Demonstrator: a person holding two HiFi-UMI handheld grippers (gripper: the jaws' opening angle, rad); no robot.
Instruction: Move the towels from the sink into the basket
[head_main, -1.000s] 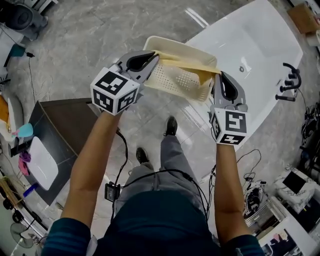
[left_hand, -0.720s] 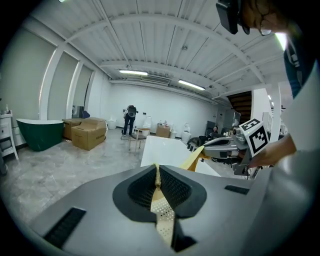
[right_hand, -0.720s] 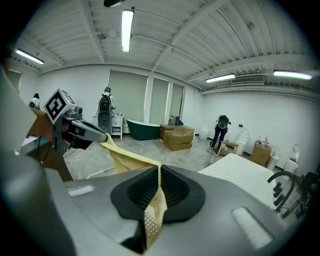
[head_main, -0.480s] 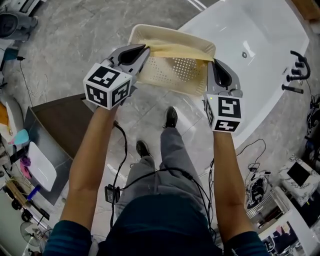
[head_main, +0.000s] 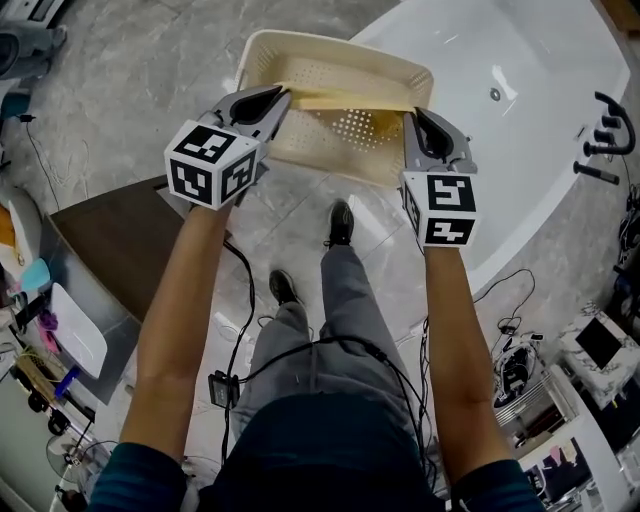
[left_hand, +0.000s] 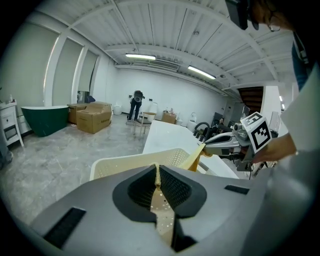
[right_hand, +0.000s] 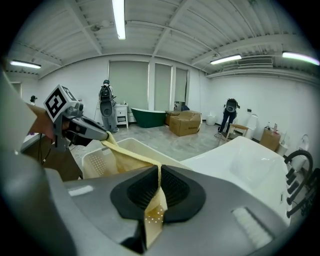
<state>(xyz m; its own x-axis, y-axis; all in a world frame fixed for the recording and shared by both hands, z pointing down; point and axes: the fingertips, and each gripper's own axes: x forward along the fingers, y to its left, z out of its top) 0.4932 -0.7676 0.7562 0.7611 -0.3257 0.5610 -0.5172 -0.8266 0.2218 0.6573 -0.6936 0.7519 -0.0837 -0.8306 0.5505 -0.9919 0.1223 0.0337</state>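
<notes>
Over the basket (head_main: 340, 45), my left gripper (head_main: 285, 94) and right gripper (head_main: 411, 116) each pinch a towel (head_main: 345, 100) corner tight; I'd lower it centred, then release both together.

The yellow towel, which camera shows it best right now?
The head view: the towel stretches between the left gripper and right gripper, above the basket. Each gripper view shows only the edge pinched in its own jaws and a strip running to the other gripper.
</notes>
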